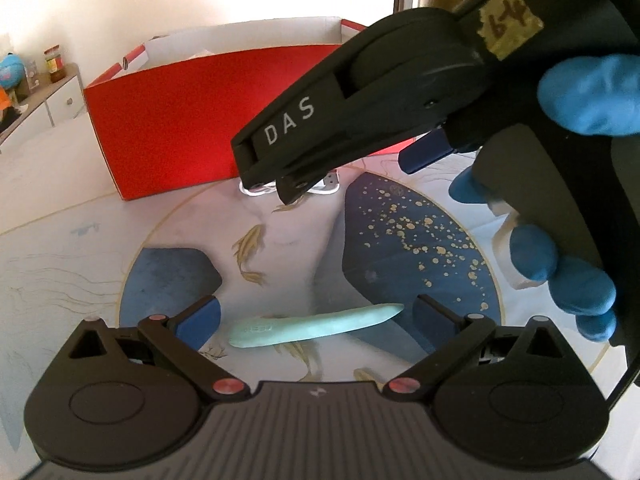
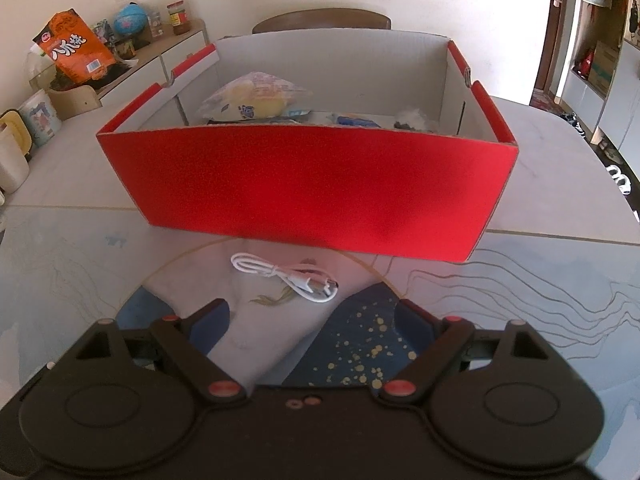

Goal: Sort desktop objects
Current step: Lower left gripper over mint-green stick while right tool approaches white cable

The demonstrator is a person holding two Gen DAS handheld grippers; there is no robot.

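Below, both black two-finger grippers stood spread and empty: the left gripper (image 1: 316, 316) over a pale turquoise tapered stick (image 1: 316, 326), the right gripper (image 2: 312, 320) near a coiled white cable (image 2: 286, 276).

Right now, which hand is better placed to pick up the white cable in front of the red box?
Right. The right gripper hangs just short of the white cable, jaws open and empty. The left gripper sits farther back, open over the pale green tool.

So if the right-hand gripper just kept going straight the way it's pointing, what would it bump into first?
Probably the coiled white cable on the table mat, just ahead of the open right gripper. The red box stands right behind it. Depth is hard to judge here.
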